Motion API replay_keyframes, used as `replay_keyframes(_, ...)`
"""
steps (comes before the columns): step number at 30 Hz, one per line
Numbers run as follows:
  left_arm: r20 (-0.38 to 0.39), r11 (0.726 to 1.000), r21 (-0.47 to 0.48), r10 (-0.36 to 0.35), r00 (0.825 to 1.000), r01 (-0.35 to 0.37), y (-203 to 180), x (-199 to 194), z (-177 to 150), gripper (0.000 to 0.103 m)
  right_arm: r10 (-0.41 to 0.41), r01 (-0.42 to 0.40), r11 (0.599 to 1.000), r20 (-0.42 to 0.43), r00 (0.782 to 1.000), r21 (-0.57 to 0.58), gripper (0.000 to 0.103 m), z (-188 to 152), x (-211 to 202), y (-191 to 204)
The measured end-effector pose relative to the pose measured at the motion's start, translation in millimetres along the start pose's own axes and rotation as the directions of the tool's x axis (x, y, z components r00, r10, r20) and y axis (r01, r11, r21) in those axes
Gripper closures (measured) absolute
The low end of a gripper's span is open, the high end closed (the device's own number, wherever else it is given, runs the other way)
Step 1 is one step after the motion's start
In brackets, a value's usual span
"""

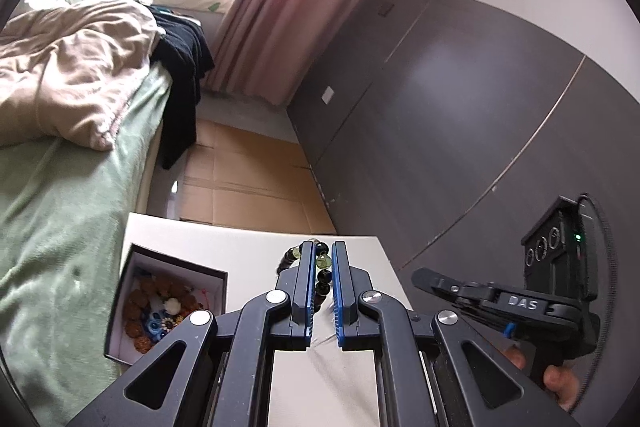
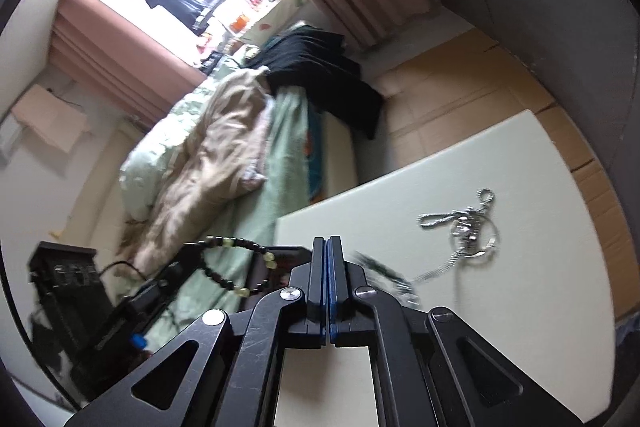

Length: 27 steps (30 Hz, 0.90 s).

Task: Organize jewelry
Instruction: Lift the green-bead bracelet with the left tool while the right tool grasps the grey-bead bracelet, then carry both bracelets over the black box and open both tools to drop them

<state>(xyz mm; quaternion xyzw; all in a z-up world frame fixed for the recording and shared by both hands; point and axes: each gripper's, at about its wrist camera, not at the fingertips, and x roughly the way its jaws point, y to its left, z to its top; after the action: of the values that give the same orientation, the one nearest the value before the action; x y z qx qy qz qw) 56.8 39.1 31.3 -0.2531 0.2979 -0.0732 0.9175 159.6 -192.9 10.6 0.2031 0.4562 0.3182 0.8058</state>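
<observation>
The left gripper (image 1: 322, 255) is clamped on a beaded bracelet (image 1: 322, 277), its blue-padded fingers (image 1: 341, 291) nearly parallel with a narrow gap between them. The right gripper (image 2: 328, 247) is fully closed with its pads pressed together, empty. In the left view it sits to the right, bare fingers (image 1: 560, 379) wrapped round its handle

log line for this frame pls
left gripper: shut on bead bracelet, lifted | right gripper: shut, nothing visibly held | box: open | silver chain: on table
</observation>
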Motion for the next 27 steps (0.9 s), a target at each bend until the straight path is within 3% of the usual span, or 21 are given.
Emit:
replay_keyframes(5,0.011,1.000,0.005,0.010,1.000,-0.010,2,-5,3,0.096,0.013,-0.012,0.999,0.025,1.000,-0.034,0.101,1,-7,10)
replay_keyframes(10,0.016,1.000,-0.020,0.018,1.000,-0.018,11,-9,4,0.096,-0.048,0.046,0.999,-0.063,0.997,-0.022,0.097,-2,16,-7)
replay_keyframes(11,0.021,1.000,-0.025,0.019,1.000,-0.019,14,-11,5,0.096,-0.070,0.068,0.997,-0.104,0.992,-0.020,0.086,-4,27,-12)
replay_keyframes(12,0.026,0.999,-0.032,0.020,0.999,-0.019,16,-13,7,0.096,-0.083,0.081,0.996,-0.129,0.988,-0.020,0.069,-6,34,-16)
replay_keyframes(14,0.028,0.999,-0.041,0.020,0.999,-0.019,16,-18,6,0.096,-0.124,0.121,0.992,-0.160,0.979,-0.027,0.057,-12,47,-21)
replay_keyframes(19,0.026,0.999,-0.050,0.018,0.999,-0.016,22,-22,8,0.096,-0.231,0.218,0.972,-0.230,0.945,-0.084,0.057,-23,78,-25)
replay_keyframes(23,0.038,0.998,-0.066,0.015,0.999,-0.013,30,-28,12,0.096,-0.317,0.279,0.947,-0.315,0.895,-0.160,0.057,-40,105,-23)
replay_keyframes(27,0.043,0.997,-0.082,0.015,0.999,-0.011,37,-32,13,0.096,-0.395,0.356,0.918,-0.341,0.853,-0.174,0.057,-51,111,-32)
